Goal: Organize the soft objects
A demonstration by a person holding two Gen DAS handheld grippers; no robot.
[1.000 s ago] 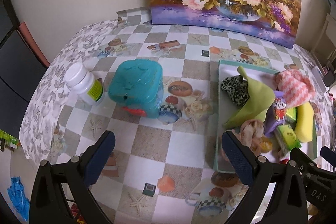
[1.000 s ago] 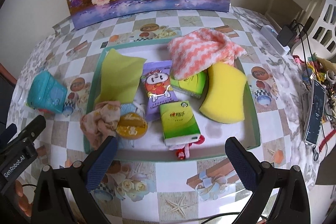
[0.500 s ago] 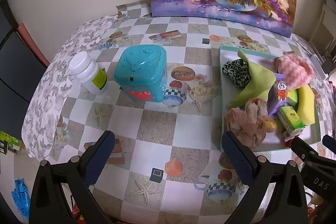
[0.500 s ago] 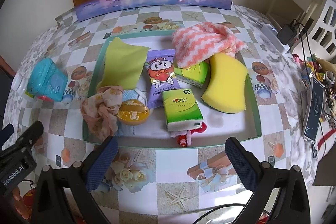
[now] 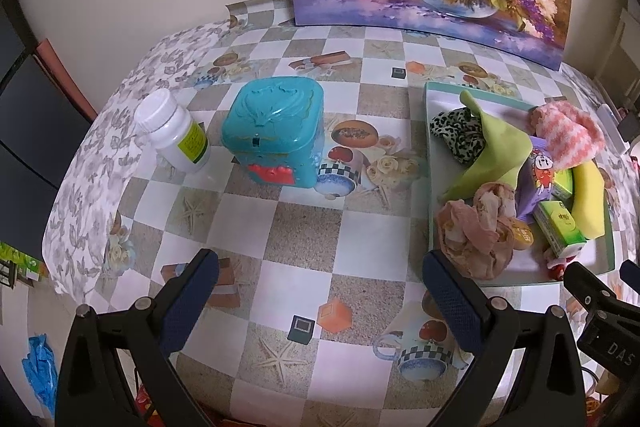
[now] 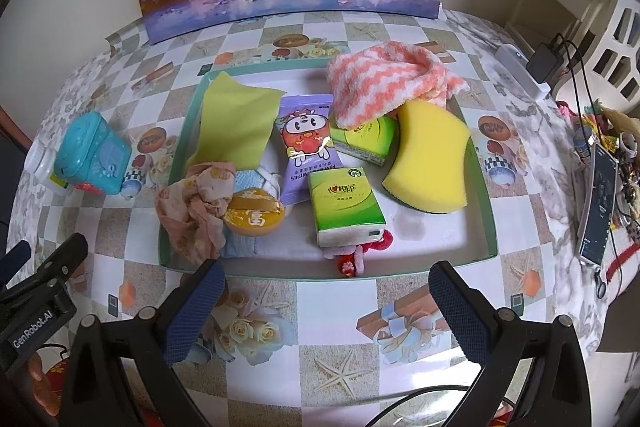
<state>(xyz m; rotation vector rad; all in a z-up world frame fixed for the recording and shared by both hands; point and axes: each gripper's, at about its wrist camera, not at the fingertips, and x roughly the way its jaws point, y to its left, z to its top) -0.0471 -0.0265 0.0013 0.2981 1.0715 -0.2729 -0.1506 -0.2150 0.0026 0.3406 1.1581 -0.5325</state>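
Blue-padded and spread wide, the right gripper [image 6: 326,301] holds nothing and hovers over the near edge of the patterned tablecloth [image 6: 340,359], just short of the green tray [image 6: 486,215]. The left gripper [image 5: 316,293] is likewise wide and empty, over bare cloth to the left of the tray. Nearest the right gripper, at the tray's near rim, lies a small red and pink item [image 6: 352,261], too small to identify. Just beyond it rests a green tissue pack [image 6: 346,205]: light, compressible, with a slick wrapper; judged best gripped across its short sides. To its left sit a round yellow-orange pouch [image 6: 254,213] and a crumpled beige cloth [image 6: 196,205], the cloth draped over the near-left rim; it is limp and should be pinched at a bunched fold. Farther in lie a purple wipes packet [image 6: 306,147], a lime-green cloth [image 6: 236,125], a second green pack [image 6: 366,139], and a yellow sponge [image 6: 432,163] at the right, light and springy, best gripped across its narrow waist. A pink-and-white fluffy towel [image 6: 384,83] lies at the far right, overlapping the second pack; it will sag when lifted. A leopard-print cloth [image 5: 458,135] lies at the far left of the tray. Outside the tray, well to the left, stand a teal plastic box [image 5: 276,133] and a white bottle [image 5: 172,133].
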